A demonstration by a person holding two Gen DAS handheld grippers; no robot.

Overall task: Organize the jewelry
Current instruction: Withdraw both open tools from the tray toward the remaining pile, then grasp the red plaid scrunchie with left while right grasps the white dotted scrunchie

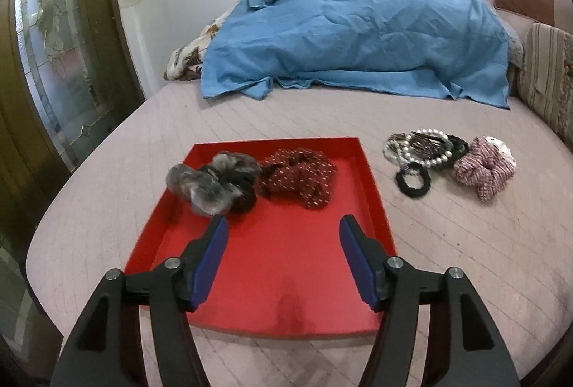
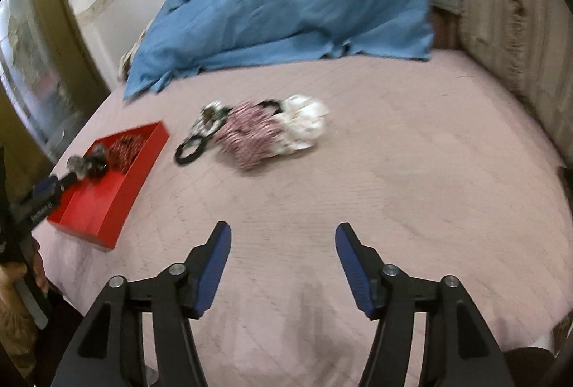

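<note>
Red tray [image 1: 372, 186] holds grey furry scrunchie [image 1: 211, 184] and maroon dotted scrunchie [image 1: 301, 181]. Both grippers, left [image 1: 283, 225] and right [image 2: 283, 233], spread wide, holding nothing.

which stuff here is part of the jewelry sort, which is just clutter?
Job: red tray; grey furry scrunchie and dark red scrunchie in it; outside it, pearl bracelets, black hair tie, pink scrunchie, white scrunchie.

Clutter: blue sheet, striped cushion, bed.

Two scrunchies [image 1: 250, 181] in tray [image 1: 372, 193]
</note>
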